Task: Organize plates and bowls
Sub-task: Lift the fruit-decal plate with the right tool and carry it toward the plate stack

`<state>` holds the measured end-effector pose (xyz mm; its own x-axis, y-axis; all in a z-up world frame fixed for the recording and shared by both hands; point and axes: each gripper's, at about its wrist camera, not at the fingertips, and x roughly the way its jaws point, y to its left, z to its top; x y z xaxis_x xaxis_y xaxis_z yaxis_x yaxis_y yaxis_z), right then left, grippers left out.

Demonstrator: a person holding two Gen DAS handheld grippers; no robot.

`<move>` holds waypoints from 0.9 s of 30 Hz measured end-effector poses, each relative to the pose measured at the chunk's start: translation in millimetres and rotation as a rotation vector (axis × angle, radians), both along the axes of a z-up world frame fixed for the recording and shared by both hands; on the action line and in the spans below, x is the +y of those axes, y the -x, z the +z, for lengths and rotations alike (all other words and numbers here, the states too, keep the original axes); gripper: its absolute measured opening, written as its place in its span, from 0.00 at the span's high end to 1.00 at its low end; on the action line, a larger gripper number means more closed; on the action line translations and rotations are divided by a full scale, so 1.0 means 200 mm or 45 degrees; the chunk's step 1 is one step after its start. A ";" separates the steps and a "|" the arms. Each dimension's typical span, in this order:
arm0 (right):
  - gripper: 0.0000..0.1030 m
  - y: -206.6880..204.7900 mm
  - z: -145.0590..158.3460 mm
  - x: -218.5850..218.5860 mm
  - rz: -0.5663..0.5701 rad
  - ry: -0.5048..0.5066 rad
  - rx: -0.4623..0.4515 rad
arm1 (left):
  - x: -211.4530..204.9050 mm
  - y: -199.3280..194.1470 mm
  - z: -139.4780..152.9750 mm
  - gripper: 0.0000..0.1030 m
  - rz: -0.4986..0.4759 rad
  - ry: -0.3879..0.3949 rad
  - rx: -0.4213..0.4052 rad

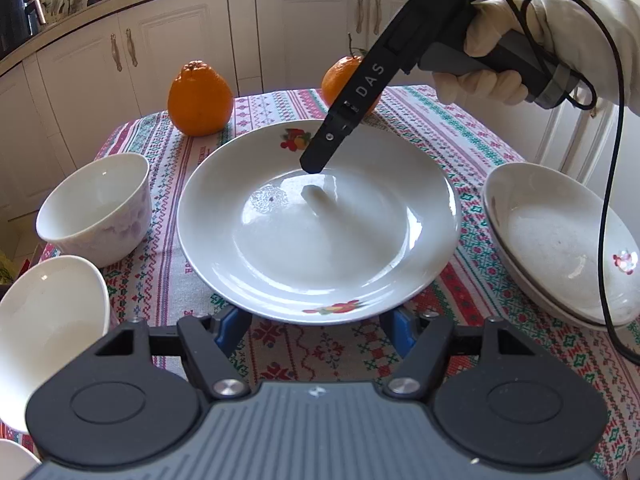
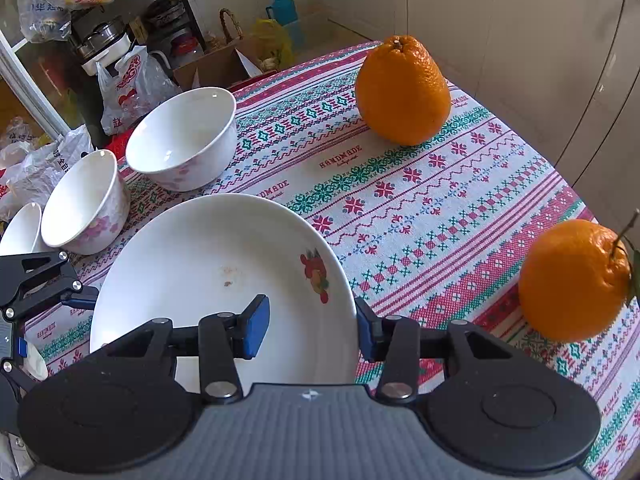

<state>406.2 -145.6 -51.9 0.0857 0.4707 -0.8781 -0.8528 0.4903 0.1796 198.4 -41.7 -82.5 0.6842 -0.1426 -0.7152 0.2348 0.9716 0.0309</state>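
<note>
The white round ceramic plate with fruit decals [image 1: 318, 226] lies on the patterned tablecloth [image 2: 440, 200]. Its rim sits between the spread blue pads [image 2: 256, 326] of the right gripper [image 2: 310, 330], not clamped. The left gripper [image 1: 316, 330] is spread at the opposite rim.

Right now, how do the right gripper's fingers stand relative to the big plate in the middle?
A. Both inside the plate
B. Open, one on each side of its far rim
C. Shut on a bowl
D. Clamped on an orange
B: in the right wrist view the right gripper is open, one blue pad over the inside of the plate and the other outside its rim.
</note>
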 end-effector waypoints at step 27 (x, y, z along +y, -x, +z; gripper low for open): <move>0.50 0.39 0.26 -0.40 -0.171 -0.031 -0.121 | -0.21 0.22 0.16 0.32 -0.224 -0.026 -0.066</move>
